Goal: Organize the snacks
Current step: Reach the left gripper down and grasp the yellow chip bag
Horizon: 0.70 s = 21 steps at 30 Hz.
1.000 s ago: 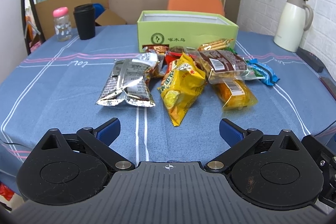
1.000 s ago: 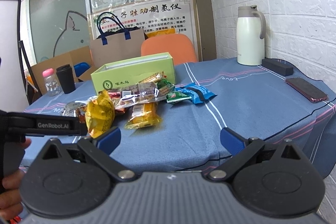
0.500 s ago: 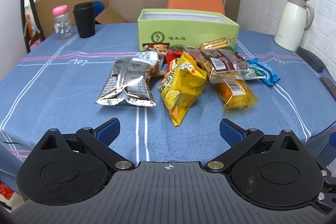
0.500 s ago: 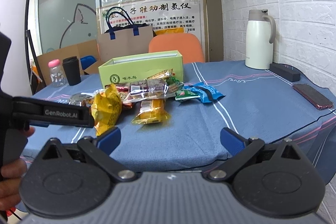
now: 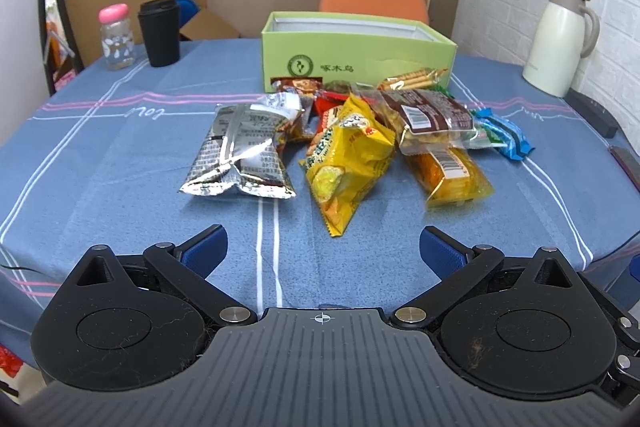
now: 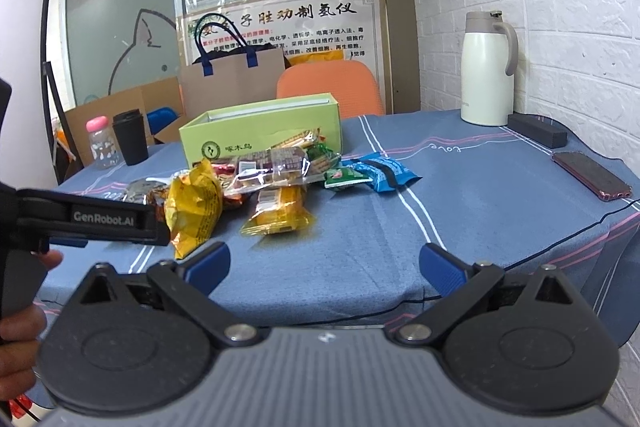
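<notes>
Both tools empty: left gripper (image 5: 323, 251) and right gripper (image 6: 324, 265) spread wide, short of the snack pile (image 5: 352, 139) on the blue tablecloth (image 5: 100, 163). Nothing packed yet. Suggest taking the yellow bag (image 5: 348, 163) or silver packet (image 5: 244, 155) first, pinching a sealed edge, not the puffed middle. Green box (image 5: 356, 55) stands open just behind the pile; interior hidden, contents unknown.
</notes>
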{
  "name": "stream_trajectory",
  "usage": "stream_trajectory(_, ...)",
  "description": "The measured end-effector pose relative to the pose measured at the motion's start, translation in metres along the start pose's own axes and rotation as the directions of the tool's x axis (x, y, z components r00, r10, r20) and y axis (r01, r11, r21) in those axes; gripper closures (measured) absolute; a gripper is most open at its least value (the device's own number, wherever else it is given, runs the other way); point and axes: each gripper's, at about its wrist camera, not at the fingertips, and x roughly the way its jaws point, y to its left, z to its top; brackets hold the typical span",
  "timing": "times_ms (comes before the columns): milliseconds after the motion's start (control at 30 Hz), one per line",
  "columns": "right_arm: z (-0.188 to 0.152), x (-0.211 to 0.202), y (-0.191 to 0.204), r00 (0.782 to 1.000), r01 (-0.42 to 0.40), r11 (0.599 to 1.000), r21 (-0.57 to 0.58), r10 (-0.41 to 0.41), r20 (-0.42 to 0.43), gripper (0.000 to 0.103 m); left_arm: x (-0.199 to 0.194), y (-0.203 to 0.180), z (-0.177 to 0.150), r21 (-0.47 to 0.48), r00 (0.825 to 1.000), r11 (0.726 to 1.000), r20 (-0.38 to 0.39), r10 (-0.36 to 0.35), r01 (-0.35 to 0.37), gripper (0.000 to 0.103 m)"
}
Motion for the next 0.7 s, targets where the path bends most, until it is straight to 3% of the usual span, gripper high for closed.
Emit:
stream_trajectory(467, -0.003, 0.005, 0.0, 0.998, -0.06, 0.998, 0.01, 0.06, 0.0, 0.003, 0.015, 0.005, 0.011, 0.004, 1.0, 1.0, -0.019, 0.001, -0.001, 0.014)
stream_trajectory(700, -0.001, 0.046, 0.01, 0.98, -0.168, 0.985, 0.044, 0.172, -0.099, 0.003, 0.036, 0.037, 0.03, -0.044, 0.999, 0.999, -0.042, 0.015, -0.017, 0.016)
